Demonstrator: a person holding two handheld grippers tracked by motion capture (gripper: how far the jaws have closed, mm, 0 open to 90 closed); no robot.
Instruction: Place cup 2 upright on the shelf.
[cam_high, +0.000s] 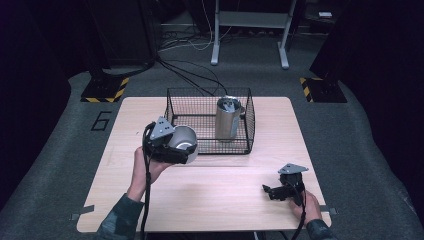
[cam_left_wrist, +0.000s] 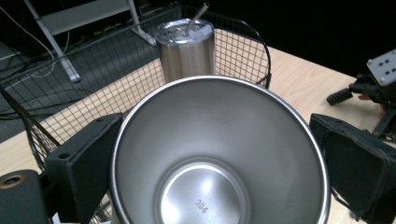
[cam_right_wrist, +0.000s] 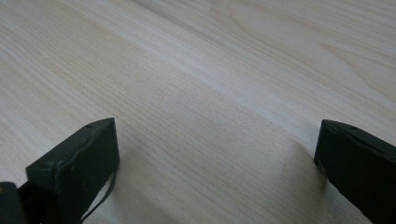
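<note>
My left gripper (cam_high: 175, 146) is shut on an empty steel cup (cam_high: 186, 140), held off the table just left of the black wire basket (cam_high: 200, 107). In the left gripper view the cup (cam_left_wrist: 219, 186) lies between the two jaws with its open mouth toward the camera. Inside the basket (cam_left_wrist: 116, 88) a lidded steel tumbler (cam_high: 228, 119) with a straw stands upright (cam_left_wrist: 186, 51). My right gripper (cam_high: 270, 192) rests low at the table's front right. It is open, its jaws wide apart over bare wood (cam_right_wrist: 217, 140).
The light wooden table (cam_high: 220, 195) has free room across its front half. The basket sits at the back middle. Beyond the table are cables, a grey frame's legs (cam_high: 216, 35) and striped floor markers (cam_high: 102, 90).
</note>
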